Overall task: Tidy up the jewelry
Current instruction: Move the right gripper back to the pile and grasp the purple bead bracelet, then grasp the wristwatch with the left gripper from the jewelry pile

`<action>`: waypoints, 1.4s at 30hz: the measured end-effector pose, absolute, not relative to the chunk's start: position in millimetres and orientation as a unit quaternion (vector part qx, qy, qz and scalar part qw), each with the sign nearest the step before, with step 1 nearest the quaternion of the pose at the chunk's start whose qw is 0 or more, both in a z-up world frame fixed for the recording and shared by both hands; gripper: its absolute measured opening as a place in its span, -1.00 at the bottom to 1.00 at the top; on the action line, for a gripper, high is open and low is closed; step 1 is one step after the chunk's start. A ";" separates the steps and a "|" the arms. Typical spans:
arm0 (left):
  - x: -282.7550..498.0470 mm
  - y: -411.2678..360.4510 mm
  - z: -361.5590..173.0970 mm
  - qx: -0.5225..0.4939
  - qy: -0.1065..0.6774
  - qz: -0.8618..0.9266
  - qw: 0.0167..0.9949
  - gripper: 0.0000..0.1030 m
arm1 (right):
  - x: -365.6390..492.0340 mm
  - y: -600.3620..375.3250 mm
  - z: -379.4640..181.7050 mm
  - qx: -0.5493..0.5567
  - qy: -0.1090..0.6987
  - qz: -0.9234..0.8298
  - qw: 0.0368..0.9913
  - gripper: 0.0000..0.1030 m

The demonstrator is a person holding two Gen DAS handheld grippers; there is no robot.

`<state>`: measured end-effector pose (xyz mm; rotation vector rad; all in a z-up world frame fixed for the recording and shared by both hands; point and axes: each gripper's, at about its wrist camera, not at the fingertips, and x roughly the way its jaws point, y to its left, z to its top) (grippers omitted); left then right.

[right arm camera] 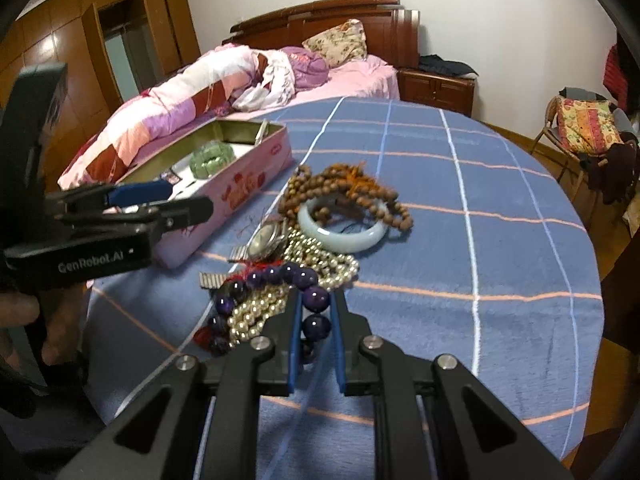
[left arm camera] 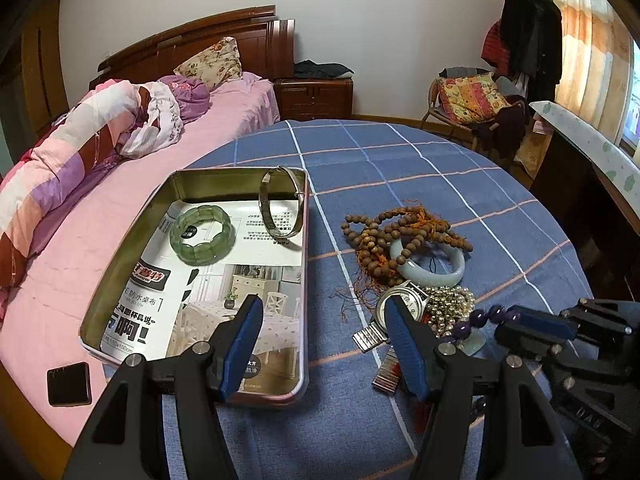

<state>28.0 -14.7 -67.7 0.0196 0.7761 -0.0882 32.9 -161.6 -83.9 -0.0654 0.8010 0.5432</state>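
- A pink tin box [left arm camera: 132, 256] sits on the left of the blue checked table [left arm camera: 460, 184], lined with a printed leaflet
- Inside it lie a green stone bracelet [left arm camera: 200, 235] and, leaning against the far right wall, a silver bangle [left arm camera: 276, 204]
- The left gripper [left arm camera: 322, 308] hangs wide open, its left finger over the tin's near end and its right finger above the wristwatch [left arm camera: 402, 302]
- Right of the tin is the jewelry heap: brown wooden beads [left arm camera: 384, 236] draped over a pale jade bangle [left arm camera: 434, 270], with gold-toned pearl strands [right arm camera: 320, 258] beside the watch
- The purple bead bracelet [right arm camera: 280, 276] curls at the near side of the heap
- The right gripper [right arm camera: 316, 304] has its blue pads closed in around the purple beads; they seem to be pinched, though contact is hard to confirm
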 end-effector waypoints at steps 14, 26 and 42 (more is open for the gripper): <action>32.9 -47.2 -69.6 0.034 0.375 -0.093 0.922 0.23 | 54.3 -184.9 -85.0 -0.023 0.376 0.185 0.908 -0.68; 54.3 -61.1 -88.7 0.039 0.412 -0.115 0.903 0.07 | 54.5 -185.8 -88.8 -0.025 0.376 0.181 0.909 -0.68; 45.6 -72.8 -86.6 0.068 0.401 -0.108 0.907 -0.11 | 53.7 -186.3 -90.4 -0.028 0.375 0.180 0.909 -0.68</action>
